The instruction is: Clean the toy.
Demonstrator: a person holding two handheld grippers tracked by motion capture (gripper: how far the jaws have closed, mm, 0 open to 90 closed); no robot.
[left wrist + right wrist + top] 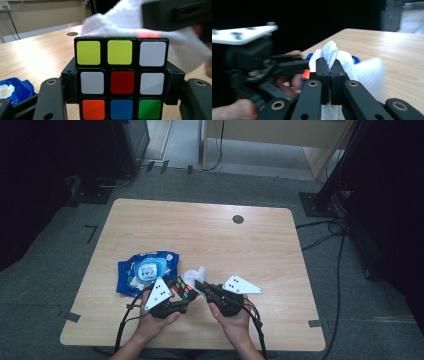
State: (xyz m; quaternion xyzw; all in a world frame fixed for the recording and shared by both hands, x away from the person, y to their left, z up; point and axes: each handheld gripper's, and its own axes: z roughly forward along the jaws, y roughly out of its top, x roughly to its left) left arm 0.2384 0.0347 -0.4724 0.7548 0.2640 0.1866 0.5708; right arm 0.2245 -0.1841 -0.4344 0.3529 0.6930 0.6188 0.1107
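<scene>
We see the puzzle cube (121, 78) held off the tabletop (210, 237) above its near edge, a little left of the middle, with the blue wipes packet (145, 271) lying just beyond and to the left. Being a cube, it has no long axis; in the left gripper view it sits square, its red-centred face turned straight toward that gripper's camera, edges upright and level. The left gripper (182, 292) has its jaws clamped on the cube's two opposite sides. The right gripper (331, 75) has its jaws pressed almost together on a fold of white cloth (329, 53), which sticks up between them. We see the cloth draped over the cube's top edge, touching it
</scene>
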